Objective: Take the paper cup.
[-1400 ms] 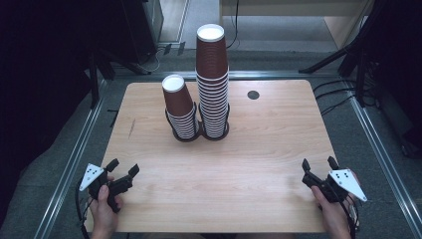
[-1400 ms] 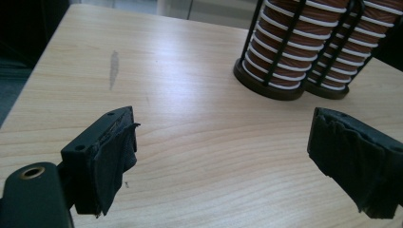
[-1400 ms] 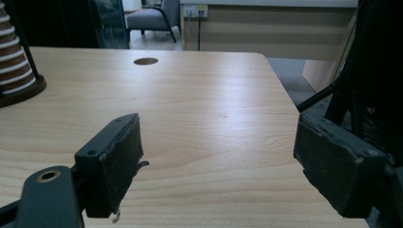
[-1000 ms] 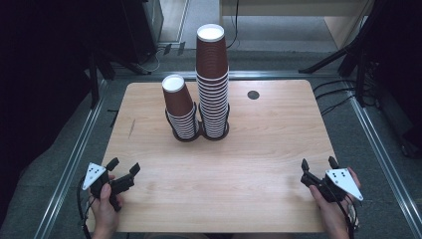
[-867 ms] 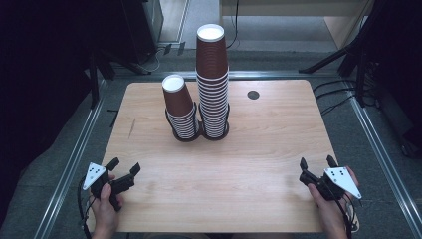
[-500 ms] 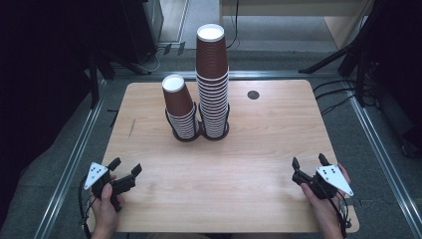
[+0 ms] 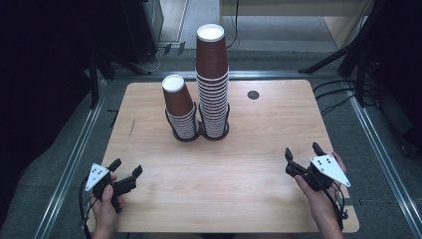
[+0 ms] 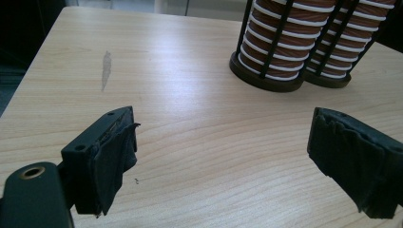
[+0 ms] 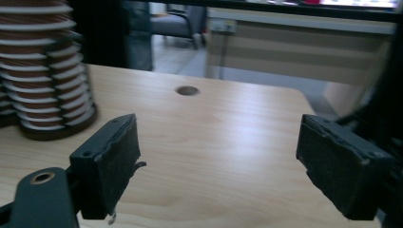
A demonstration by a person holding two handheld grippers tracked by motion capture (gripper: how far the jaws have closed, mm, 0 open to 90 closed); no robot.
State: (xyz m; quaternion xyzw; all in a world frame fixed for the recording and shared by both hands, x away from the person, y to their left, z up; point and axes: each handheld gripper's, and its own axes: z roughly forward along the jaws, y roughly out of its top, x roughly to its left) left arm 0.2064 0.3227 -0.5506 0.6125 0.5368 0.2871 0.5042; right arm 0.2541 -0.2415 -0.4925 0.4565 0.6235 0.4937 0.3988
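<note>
In the high view the left gripper (image 7: 125, 172) lay at the lower left of the frame, its jaws spread wide with bare wood between them. The right gripper (image 7: 302, 153) sat at the lower right, raised a little off the table (image 7: 259, 199), with its jaws also apart and nothing between them; they had just been opening.

Both stacks of brown paper cups stood in the upper middle of that frame, well apart from either gripper. The short cup stack (image 7: 179, 107) leaned slightly to the left, just beside the tall cup stack (image 7: 213, 79). Each rose from a black wire holder (image 7: 185, 134), whose bars hid part of the lowest cups.

In the left gripper view, the two stacks were cut off at the top right edge, so that just their lower rims and holder bases (image 8: 266, 78) showed. In the right gripper view, the stacks (image 9: 45, 61) were cropped at the upper left and blurred. A round hole (image 9: 187, 90) in the table appeared in the upper middle. The room behind it was too soft to make out.
</note>
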